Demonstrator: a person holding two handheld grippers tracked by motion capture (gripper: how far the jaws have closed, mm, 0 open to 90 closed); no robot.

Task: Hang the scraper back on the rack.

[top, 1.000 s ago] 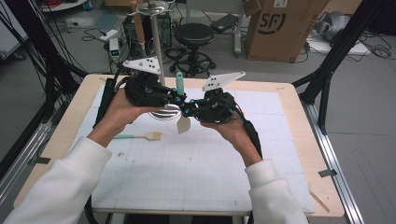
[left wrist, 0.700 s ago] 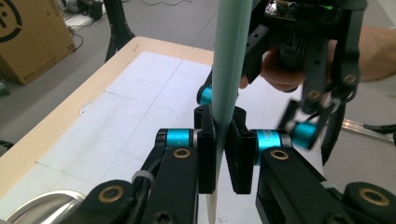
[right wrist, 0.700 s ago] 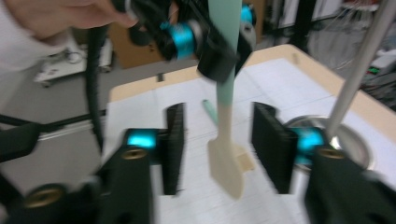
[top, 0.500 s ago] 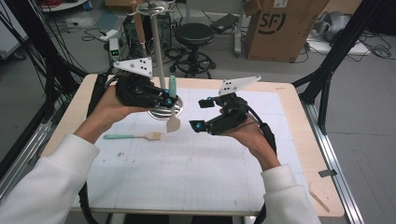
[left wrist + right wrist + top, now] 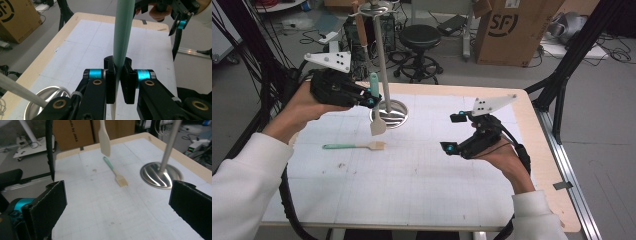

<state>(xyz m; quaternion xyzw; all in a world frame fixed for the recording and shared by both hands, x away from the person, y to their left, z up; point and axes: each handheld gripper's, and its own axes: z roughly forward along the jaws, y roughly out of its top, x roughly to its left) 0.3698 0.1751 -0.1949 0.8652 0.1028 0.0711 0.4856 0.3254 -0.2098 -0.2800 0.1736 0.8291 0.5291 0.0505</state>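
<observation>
My left gripper (image 5: 371, 101) is shut on the green handle of a spatula (image 5: 377, 112), which hangs with its cream blade down, just in front of the metal stand's pole (image 5: 381, 60). In the left gripper view the pads clamp the handle (image 5: 123, 37) from both sides. My right gripper (image 5: 453, 133) hovers over the right half of the mat; its jaws have just been opening and stand wide apart with nothing between them (image 5: 122, 202). A green-handled brush (image 5: 354, 146) lies flat on the mat, seen beyond the jaws in the right gripper view (image 5: 115, 171).
The stand's round steel base (image 5: 391, 112) sits at the back middle of the white gridded mat (image 5: 412, 175). Its hooks are high above the table. A black stool (image 5: 418, 37) and a cardboard box (image 5: 512, 30) stand on the floor beyond the far edge.
The right gripper has opened, come off the spatula and drawn back to the right and nearer. The left gripper has carried the spatula left and a little up, next to the stand.
</observation>
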